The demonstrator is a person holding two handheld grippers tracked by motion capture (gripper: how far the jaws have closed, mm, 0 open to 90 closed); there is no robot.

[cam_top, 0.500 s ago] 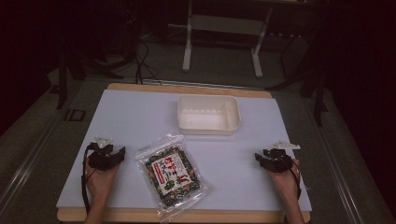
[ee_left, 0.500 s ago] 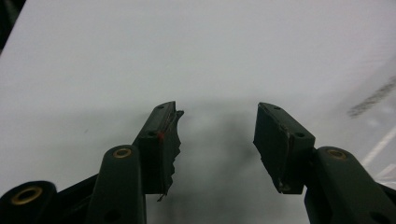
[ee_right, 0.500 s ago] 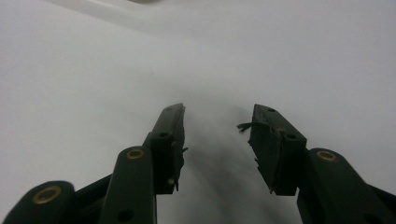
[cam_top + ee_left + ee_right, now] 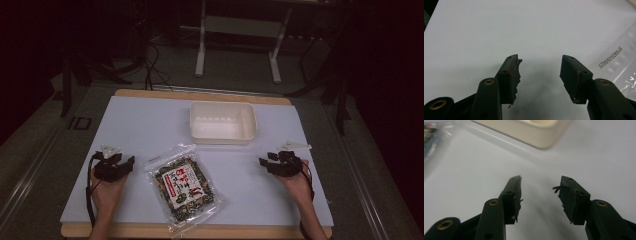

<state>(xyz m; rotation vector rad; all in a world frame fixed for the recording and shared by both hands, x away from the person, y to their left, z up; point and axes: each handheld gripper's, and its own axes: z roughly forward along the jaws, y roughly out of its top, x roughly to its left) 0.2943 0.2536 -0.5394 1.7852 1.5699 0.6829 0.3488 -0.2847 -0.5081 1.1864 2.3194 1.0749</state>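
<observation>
A clear snack bag (image 4: 185, 187) with a red label lies flat on the white table top, near the front edge between the two hands. My left gripper (image 4: 129, 162) rests on the table just left of the bag and is open, with bare table between its jaws (image 4: 540, 58). The bag's clear sealed edge (image 4: 621, 62) lies to the right of those jaws. My right gripper (image 4: 264, 161) sits at the right, well apart from the bag, and is open with nothing between its jaws (image 4: 541, 180). It points toward the white tray (image 4: 534, 130).
A shallow white plastic tray (image 4: 222, 122) stands empty at the back middle of the table. The white table top (image 4: 145, 125) has a wooden rim at front and back. Dark floor, cables and a metal stand lie beyond the far edge.
The right gripper has edged a little forward and toward the table's middle. The left gripper and the bag have kept their places.
</observation>
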